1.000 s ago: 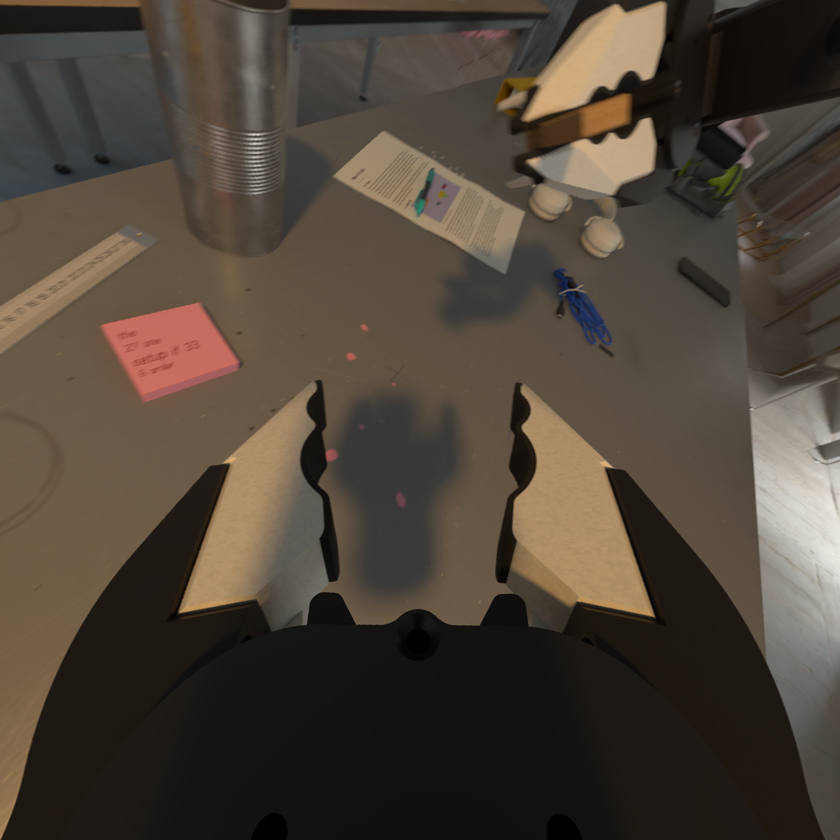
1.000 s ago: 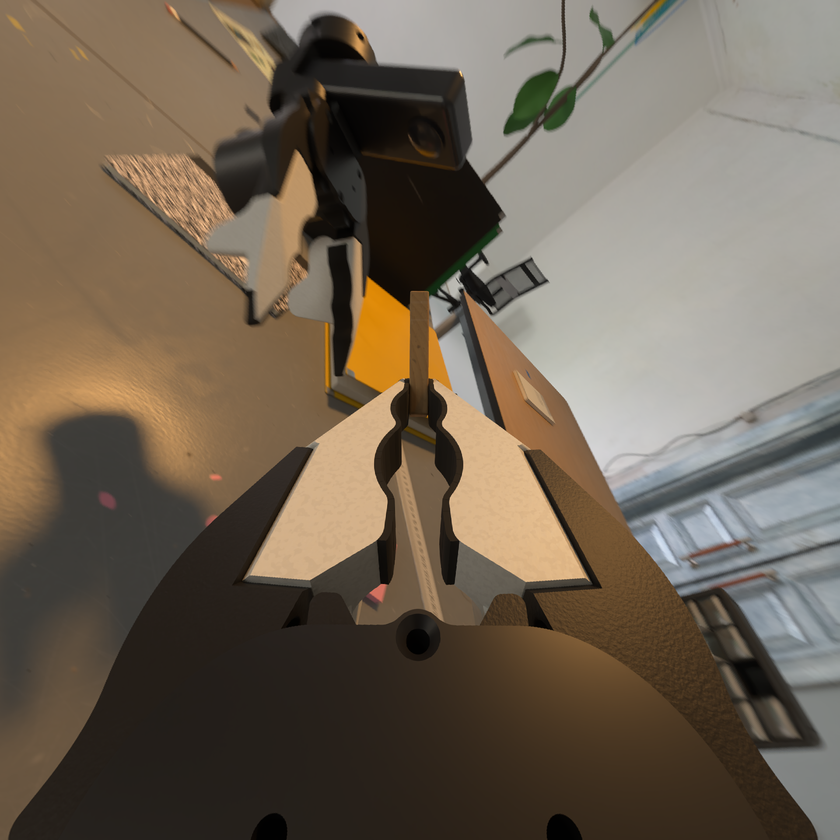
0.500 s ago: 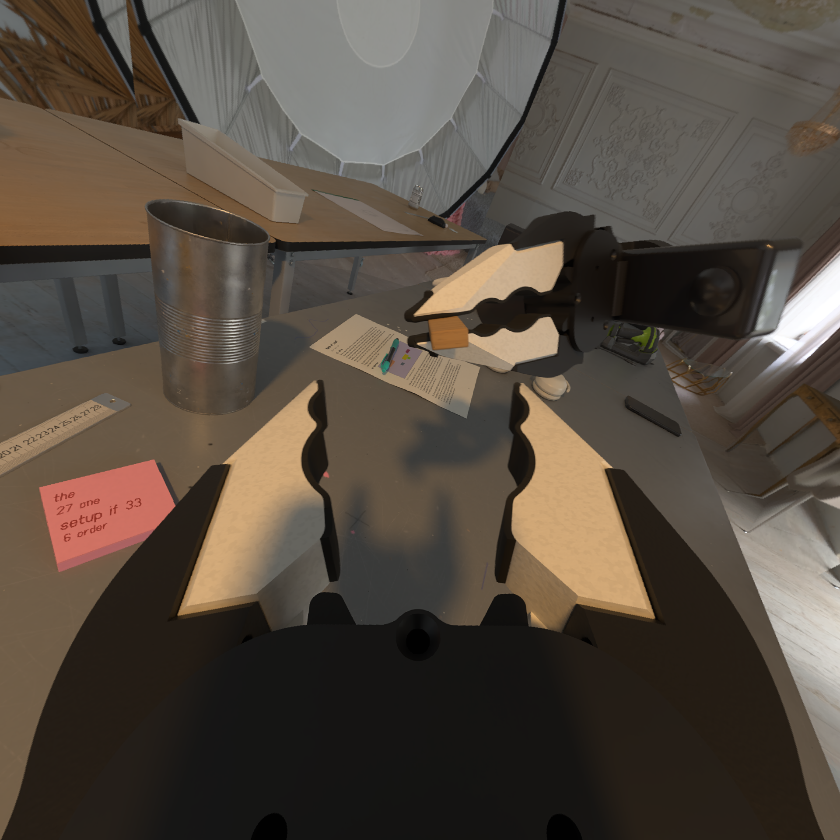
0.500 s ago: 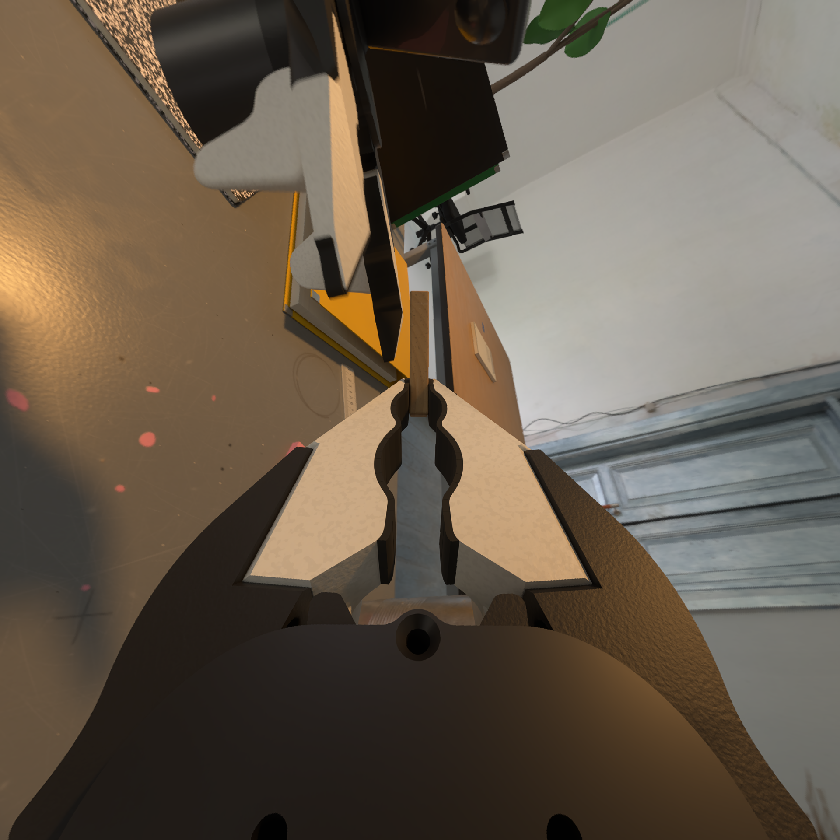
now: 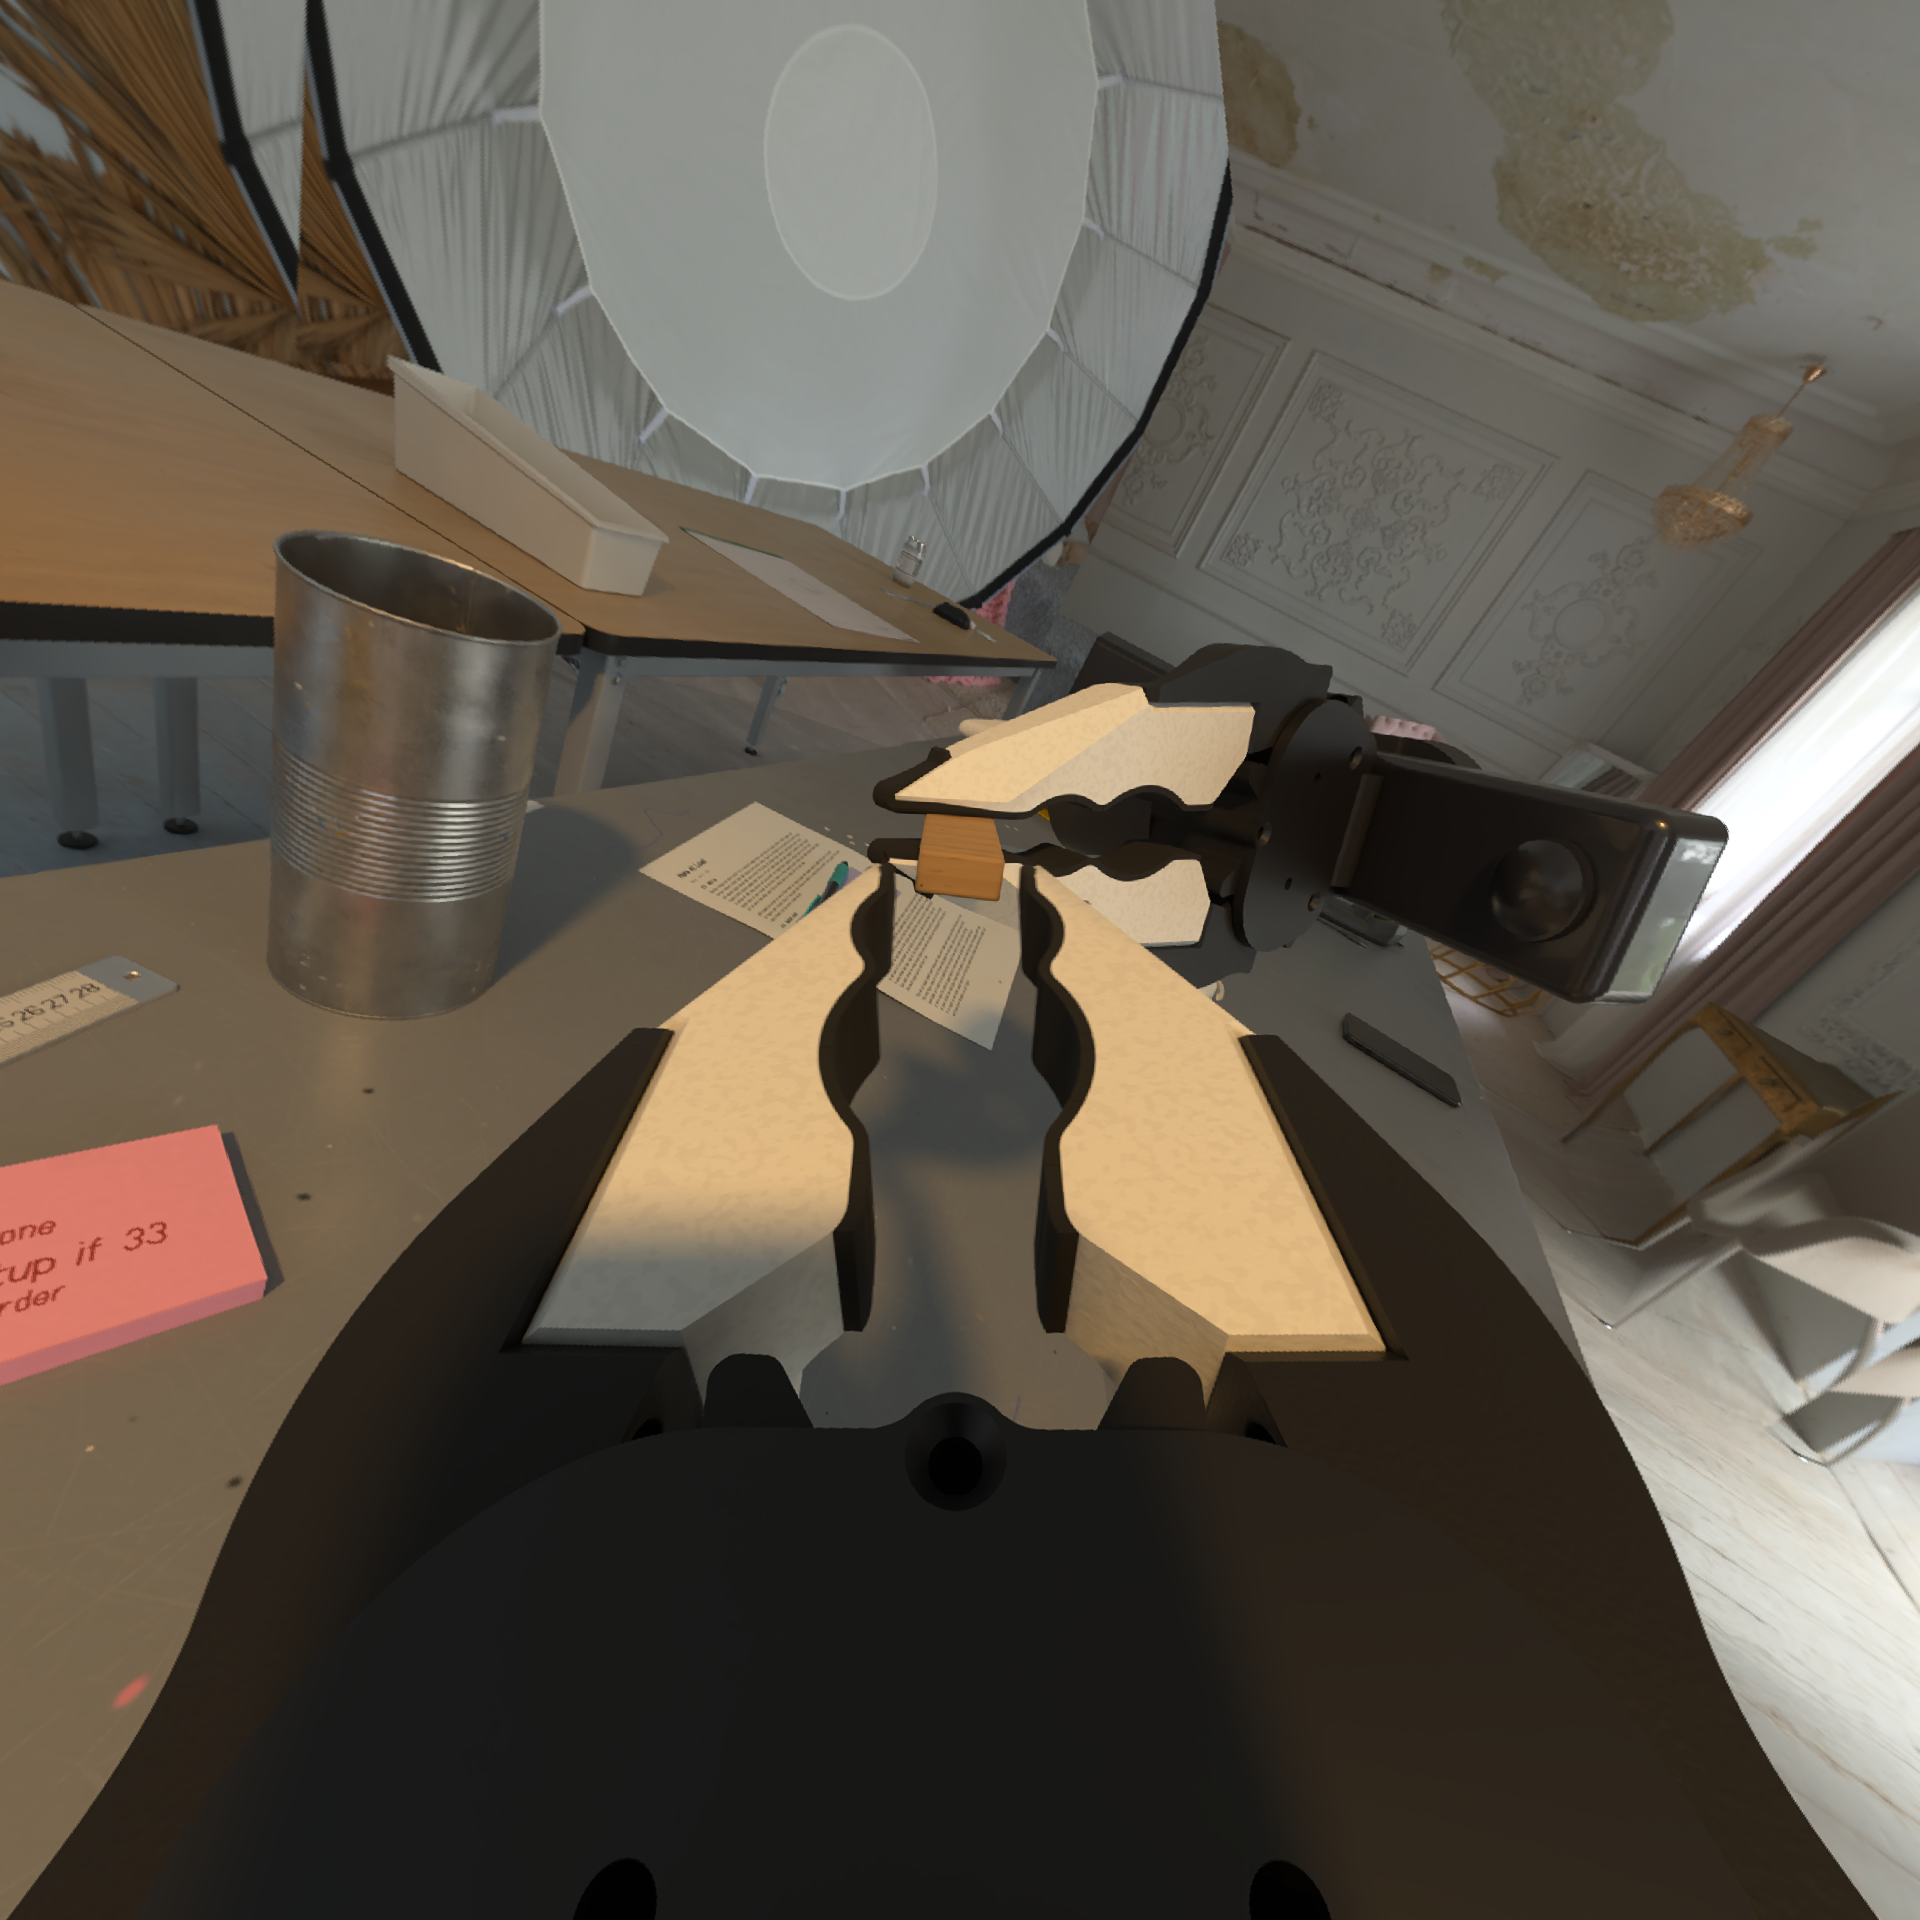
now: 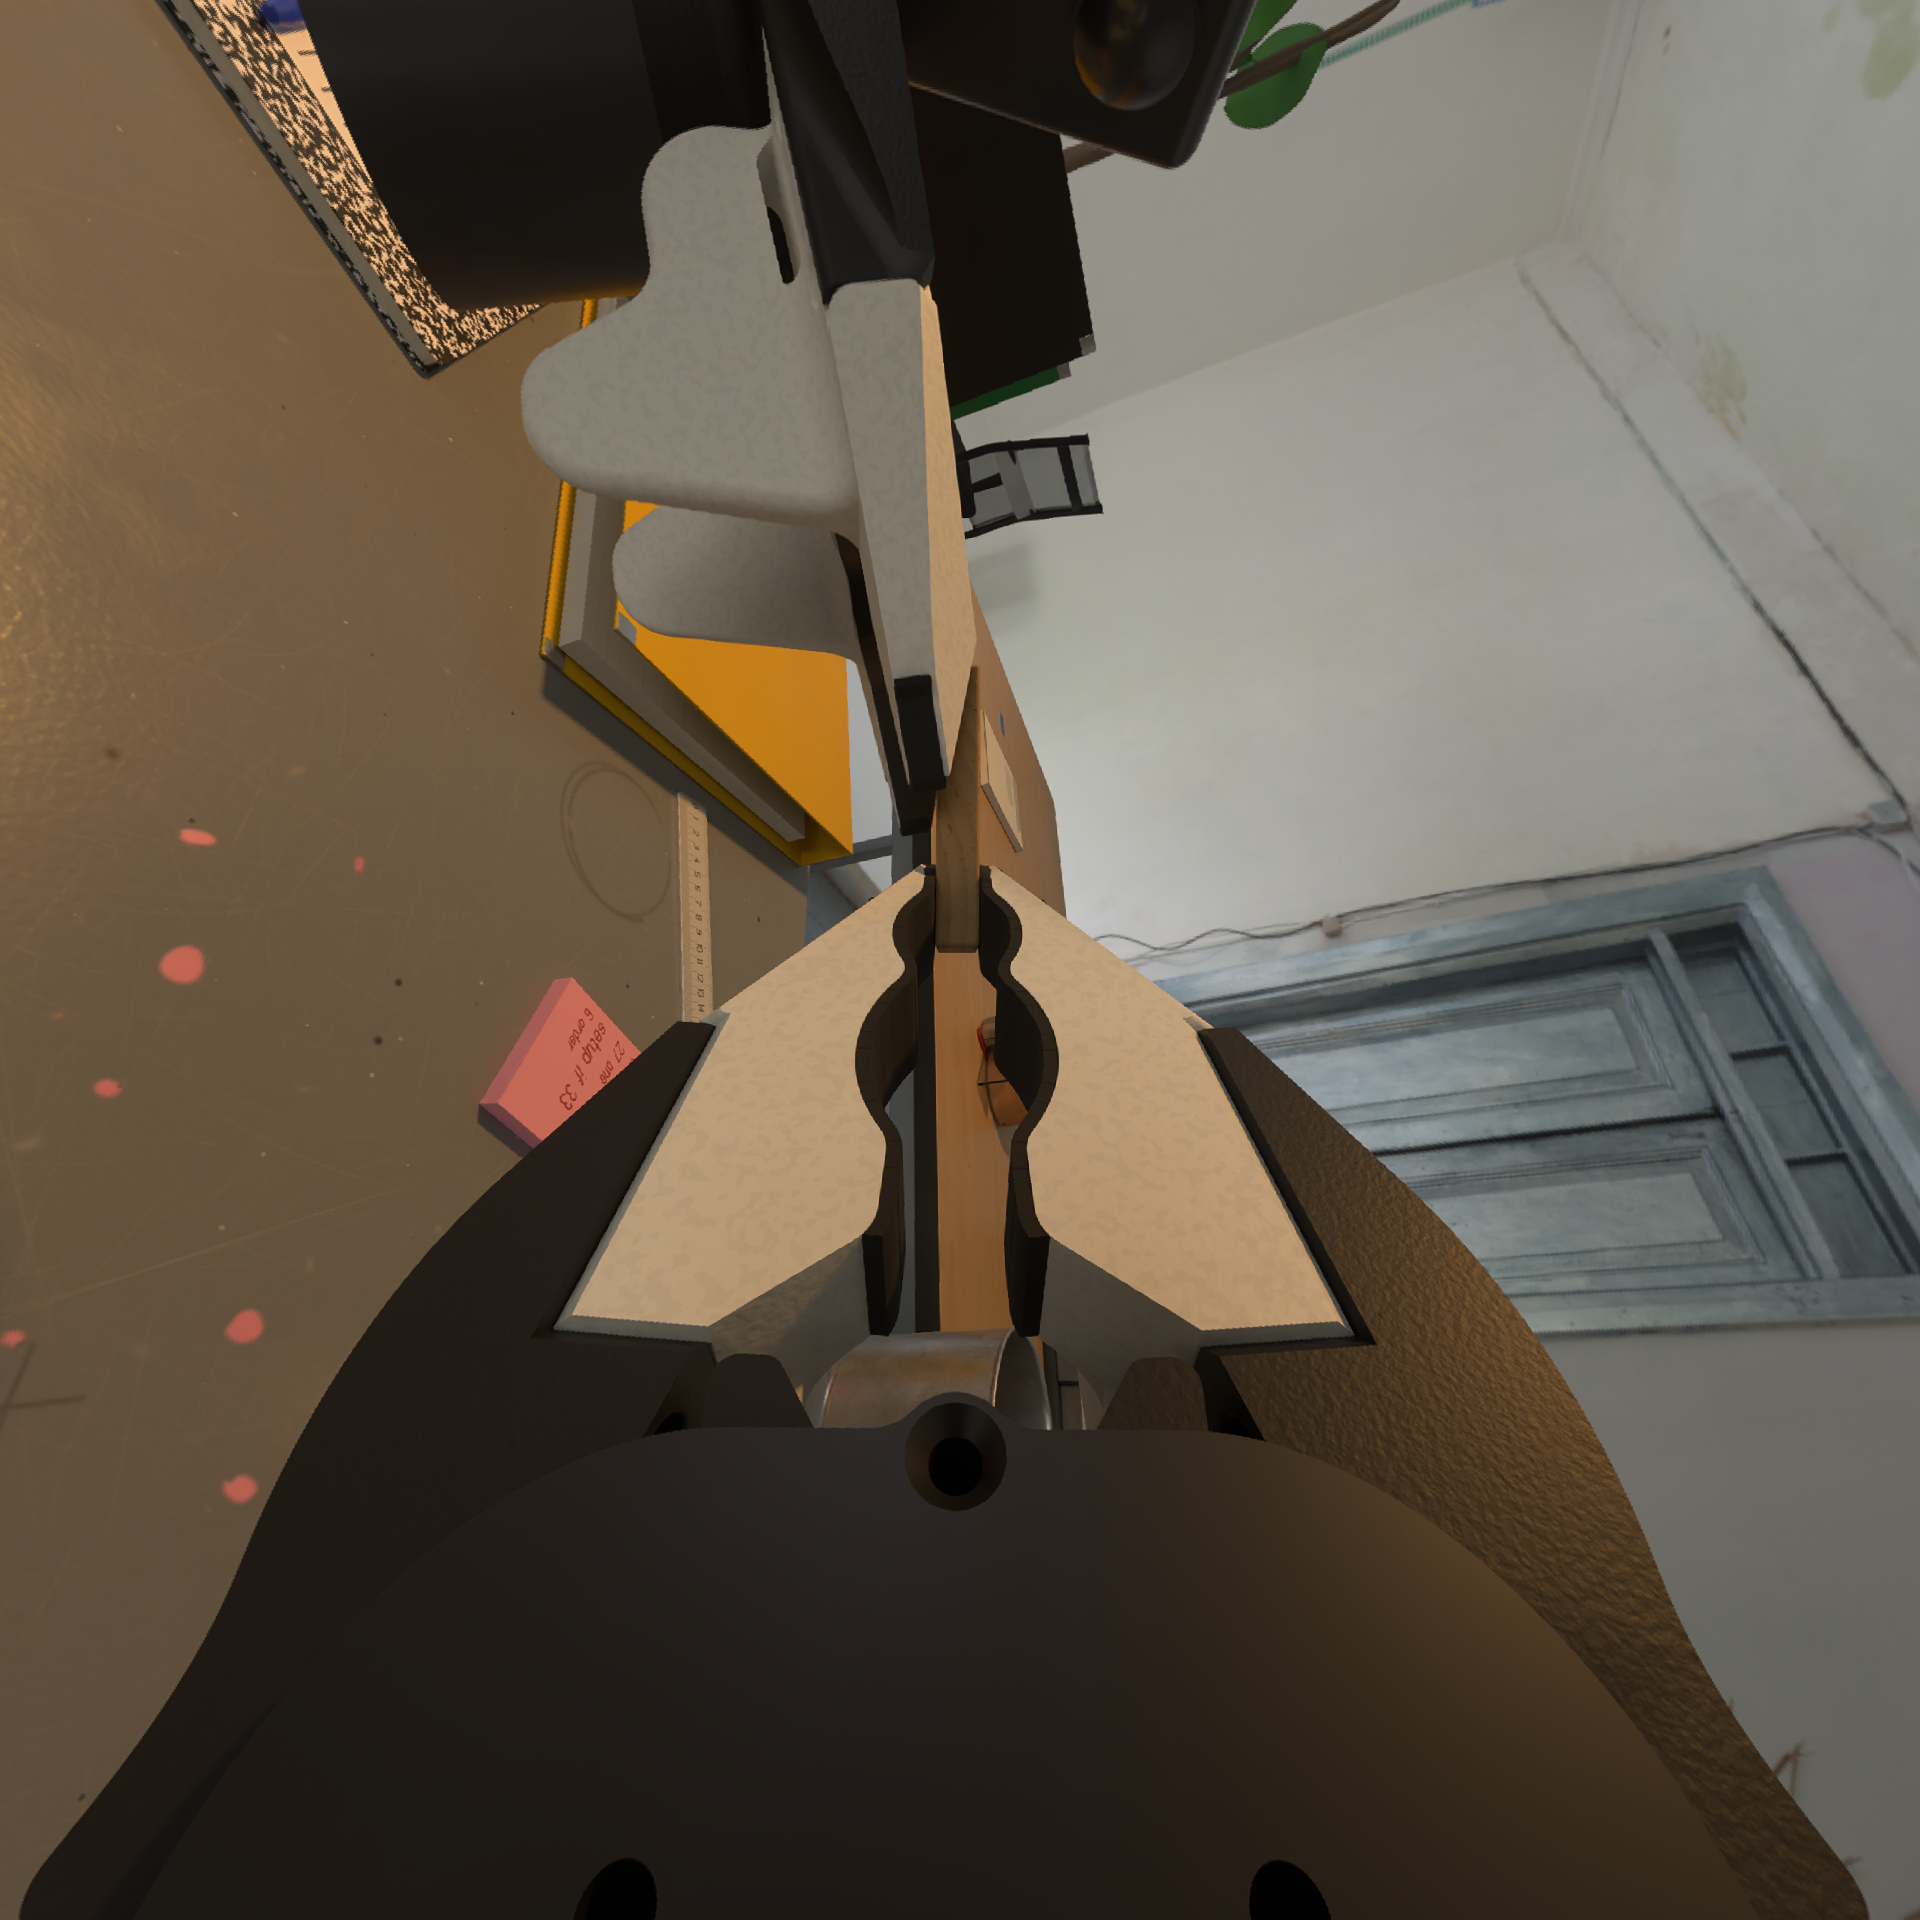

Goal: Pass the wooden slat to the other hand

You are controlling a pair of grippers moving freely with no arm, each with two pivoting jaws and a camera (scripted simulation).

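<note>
Grey worktop (image 5: 582,1049) under everything in the left wrist view; ornate panelled wall and a big white light diffuser (image 5: 831,229) behind. Steel can (image 5: 400,774) upright at 10 o'clock, pink note pad (image 5: 114,1242) at 9 o'clock, ruler end (image 5: 73,1003) just above the pad, printed sheet (image 5: 831,904) flat at 12 o'clock, partly behind the fingertips. Left gripper (image 5: 951,883): fingers apart, gap between them, nothing clamped. Right gripper (image 5: 982,831) comes in from 2 o'clock, turned on its side, pinching the wooden slat (image 5: 958,871). Slat's end face pokes out toward the camera, sitting right at the left fingertip opening, slightly above it. Can't tell whether it touches the left pads.

Right wrist view: camera rolled, worktop (image 6: 260,727) fills the 9 o'clock side, white wall and grey panelled window frame (image 6: 1558,1122) at 3 o'clock. Right gripper (image 6: 956,888) clamped on the wooden slat (image 6: 956,831), which runs edge-on out past the tips toward 12 o'clock. Left gripper (image 6: 914,727) hangs down from 12 o'clock, its tips alongside the slat's outer part; contact not resolvable. Orange-covered book (image 6: 748,686) and speckled notebook (image 6: 343,208) on the worktop at 11 o'clock, pink note pad (image 6: 561,1060) and ruler (image 6: 691,904) near 9–10 o'clock of the fingers.
</note>
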